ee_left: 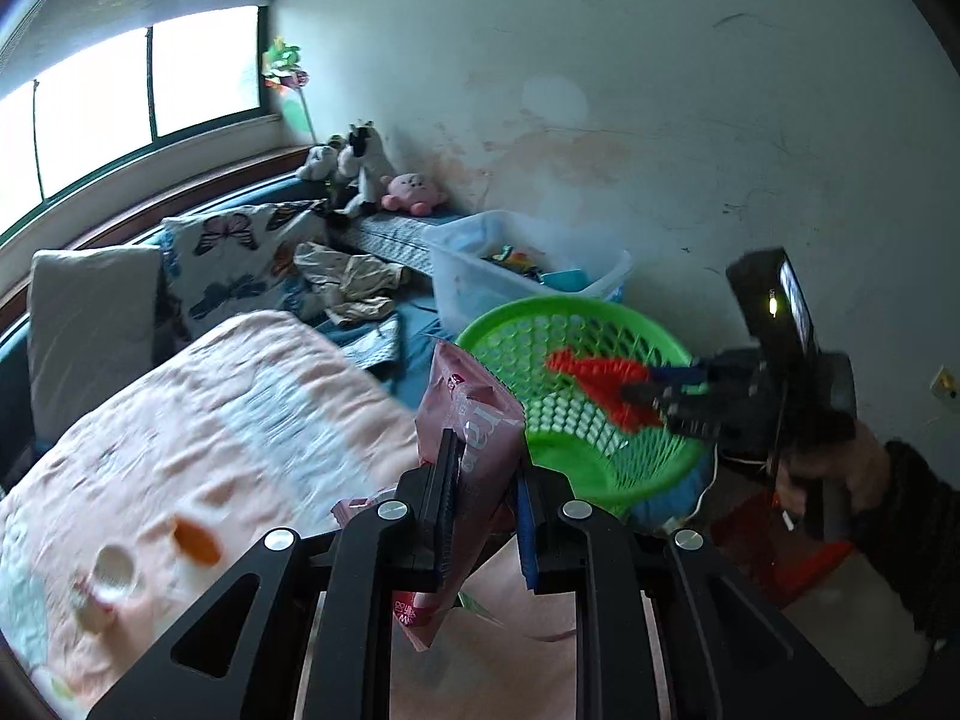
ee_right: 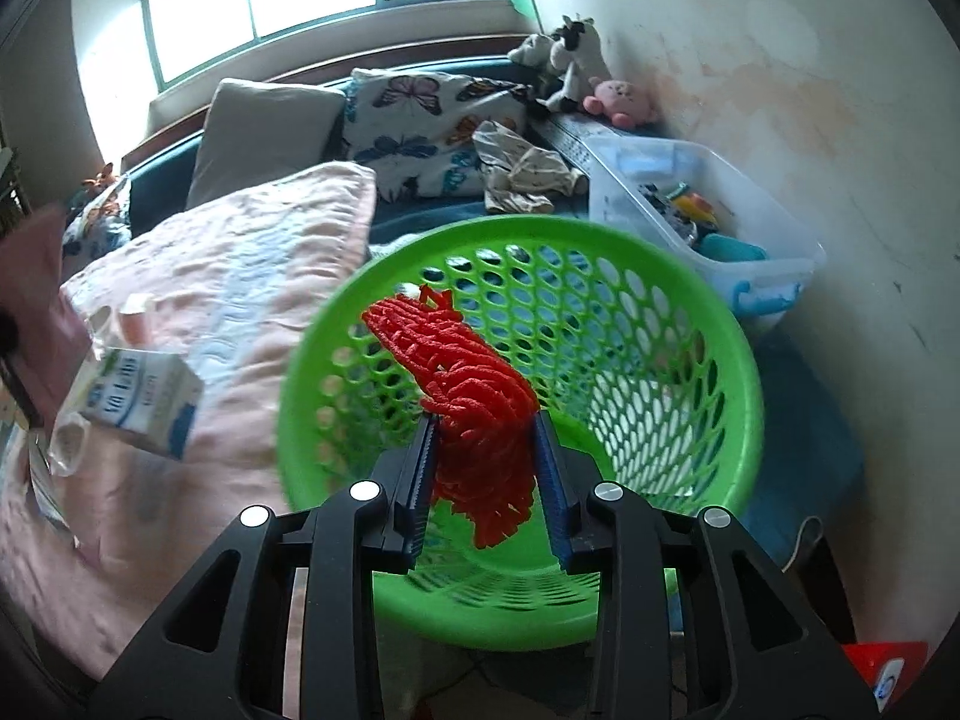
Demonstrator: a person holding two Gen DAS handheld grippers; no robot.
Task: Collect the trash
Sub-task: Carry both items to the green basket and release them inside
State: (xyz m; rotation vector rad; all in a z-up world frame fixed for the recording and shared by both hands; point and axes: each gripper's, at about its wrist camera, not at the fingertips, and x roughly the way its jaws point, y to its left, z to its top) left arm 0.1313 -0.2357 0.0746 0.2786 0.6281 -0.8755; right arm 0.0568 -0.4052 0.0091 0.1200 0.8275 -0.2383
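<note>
My left gripper (ee_left: 483,468) is shut on a pink plastic wrapper (ee_left: 474,420) and holds it above the pink quilt (ee_left: 228,420), just left of the green mesh basket (ee_left: 576,444). My right gripper (ee_right: 485,426) is shut on a red foam fruit net (ee_right: 462,372) and holds it over the basket's opening (ee_right: 690,480); it also shows in the left wrist view (ee_left: 645,387) with the red net (ee_left: 600,381). A white-and-blue milk carton (ee_right: 138,402) lies on the quilt (ee_right: 240,276). An orange piece (ee_left: 195,540) and a small white cup (ee_left: 111,567) lie on the quilt, blurred.
A clear plastic bin (ee_right: 720,204) of toys stands behind the basket by the wall. Pillows (ee_right: 432,120), crumpled cloth (ee_right: 522,171) and plush toys (ee_right: 576,66) sit at the bed's far end under the window. A red object (ee_left: 804,564) lies below the right hand.
</note>
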